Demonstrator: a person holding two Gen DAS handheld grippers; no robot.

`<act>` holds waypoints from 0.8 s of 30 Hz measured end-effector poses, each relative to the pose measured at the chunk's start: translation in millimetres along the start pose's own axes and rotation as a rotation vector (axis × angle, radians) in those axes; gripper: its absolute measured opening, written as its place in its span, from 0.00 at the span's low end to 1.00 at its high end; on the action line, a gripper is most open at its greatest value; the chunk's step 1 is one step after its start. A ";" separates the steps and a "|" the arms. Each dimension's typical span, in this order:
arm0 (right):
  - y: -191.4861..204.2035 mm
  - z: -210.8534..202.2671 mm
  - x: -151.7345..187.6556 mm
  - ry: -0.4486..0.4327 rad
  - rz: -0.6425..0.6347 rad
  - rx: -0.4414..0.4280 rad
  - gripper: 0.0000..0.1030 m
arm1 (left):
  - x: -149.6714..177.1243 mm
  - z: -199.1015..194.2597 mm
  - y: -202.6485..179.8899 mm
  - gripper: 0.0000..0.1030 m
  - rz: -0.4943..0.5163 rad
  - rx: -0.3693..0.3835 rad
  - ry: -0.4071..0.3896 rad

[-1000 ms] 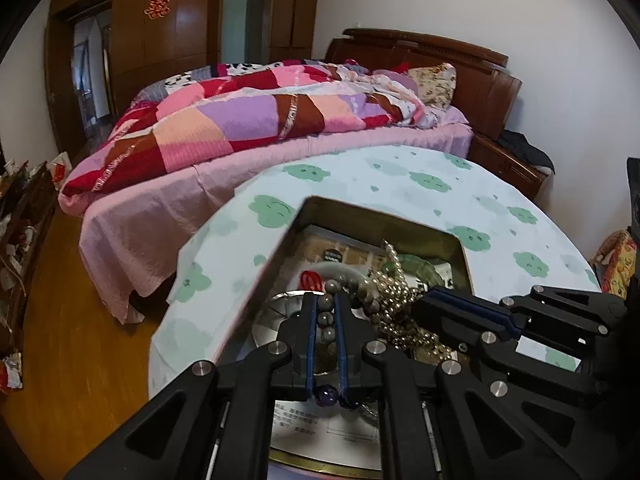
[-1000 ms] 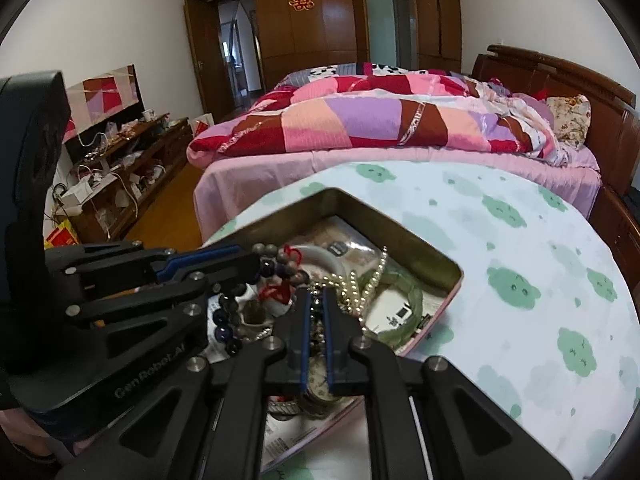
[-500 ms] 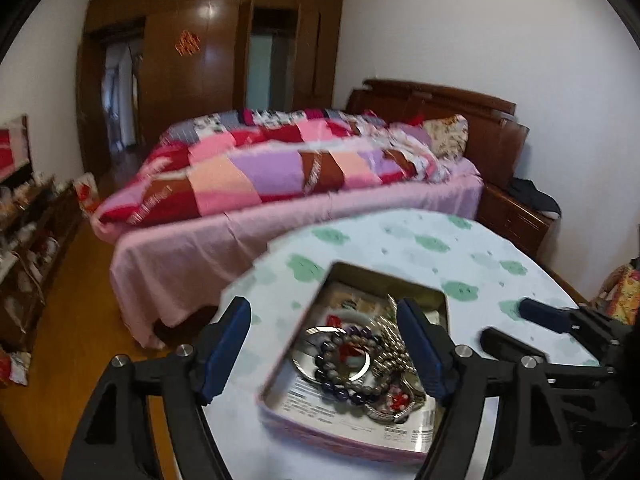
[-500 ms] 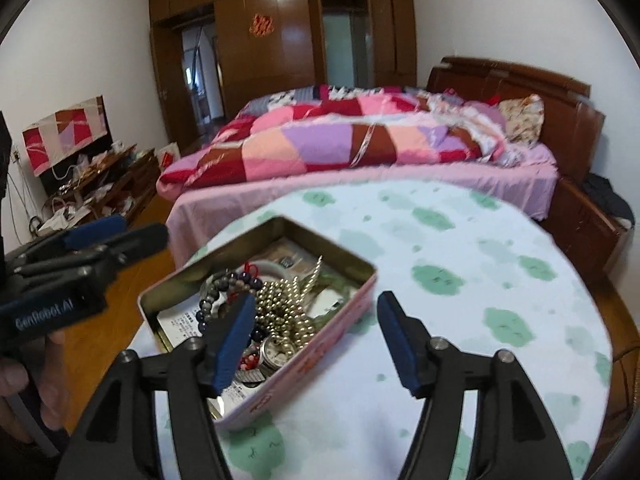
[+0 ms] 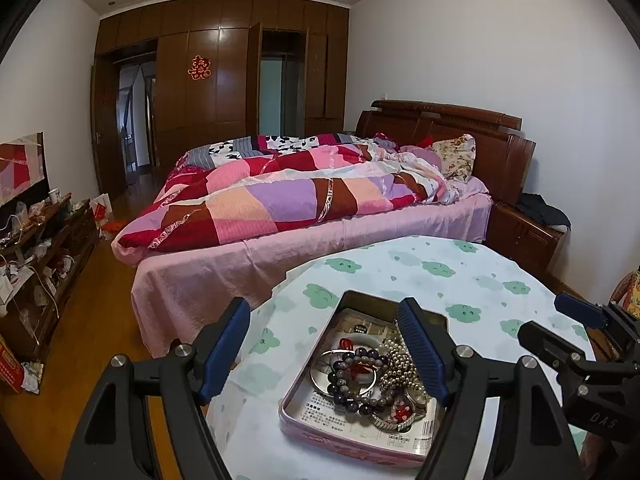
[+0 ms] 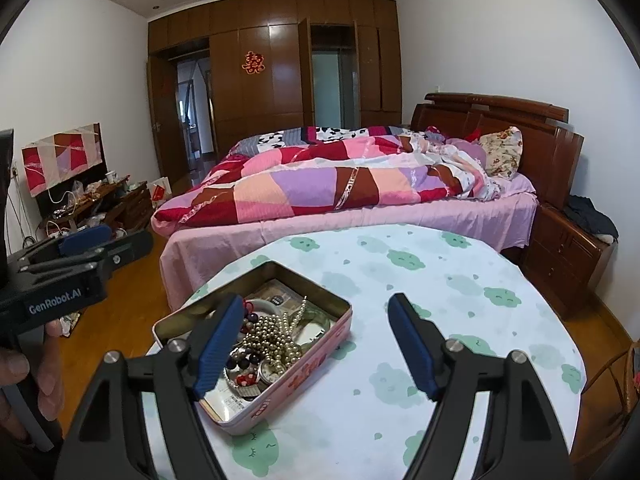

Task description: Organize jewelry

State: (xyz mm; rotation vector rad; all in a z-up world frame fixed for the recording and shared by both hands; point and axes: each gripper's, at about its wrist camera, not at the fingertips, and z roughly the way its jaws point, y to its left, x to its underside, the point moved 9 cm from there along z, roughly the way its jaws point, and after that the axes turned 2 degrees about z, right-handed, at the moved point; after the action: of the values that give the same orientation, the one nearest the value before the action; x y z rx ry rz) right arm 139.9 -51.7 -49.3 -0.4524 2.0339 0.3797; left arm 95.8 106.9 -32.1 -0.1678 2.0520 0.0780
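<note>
bench: round, cloud-print cloth (image 6: 440, 280) | tin: pink rectangular metal tin (image 6: 320, 342) near bench's left edge, corralling beaded bracelets and pearl strand (image 5: 394, 364) | left gripper (image 5: 330, 354): spread, empty | right gripper (image 6: 316, 346): opening, empty

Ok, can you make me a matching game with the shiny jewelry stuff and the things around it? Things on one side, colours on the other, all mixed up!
Things:
1. tin box
2. bead necklace
3. gripper pads
4. cloud shapes on the tablecloth

Colours:
A. green
B. blue
C. pink
D. pale gold

Pairs: 1-C, 2-D, 3-B, 4-A
</note>
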 end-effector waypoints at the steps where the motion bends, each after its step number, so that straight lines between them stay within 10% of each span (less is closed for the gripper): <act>1: -0.6 -1.5 0.1 -0.002 0.001 0.001 0.75 | 0.5 -0.1 -1.1 0.74 0.001 0.000 0.002; 24: -5.7 -12.8 -2.7 -0.024 0.010 0.003 0.83 | 1.6 -0.2 1.8 0.74 0.006 -0.017 0.003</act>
State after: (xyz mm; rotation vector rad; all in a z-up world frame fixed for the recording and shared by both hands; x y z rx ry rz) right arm 134.1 -62.0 -41.4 -0.4340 2.0142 0.3862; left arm 94.6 108.5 -33.5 -0.1726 2.0551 0.0984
